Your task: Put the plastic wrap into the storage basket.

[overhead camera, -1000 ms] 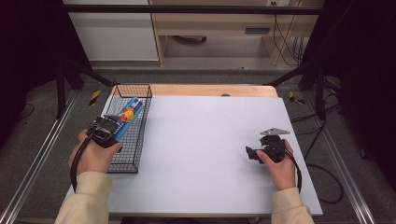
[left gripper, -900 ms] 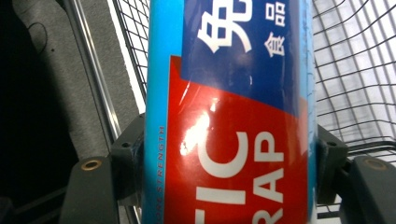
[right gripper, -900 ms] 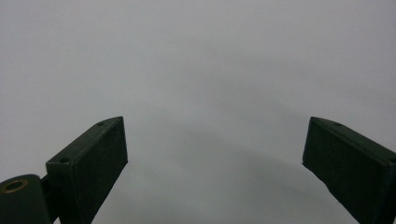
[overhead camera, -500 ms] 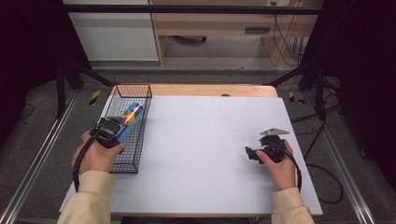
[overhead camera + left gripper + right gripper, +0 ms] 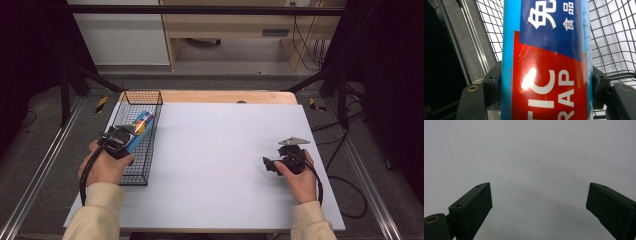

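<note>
A long blue and red box marked with white letters lies lengthwise inside a black wire basket at the table's left edge. My left gripper is shut on the box's near end. In the left gripper view the box stands between the two jaws, which press on both of its sides, with the basket mesh behind it. My right gripper rests low over the white table top at the right, pointing left. Its jaws stand wide open with nothing between them.
A wooden strip runs along the table's far edge. Metal rails flank the table on the floor. A cable trails from the right gripper off the table's right side.
The box in my left gripper sits slightly lower in the basket than a second ago. The right gripper has not moved.
</note>
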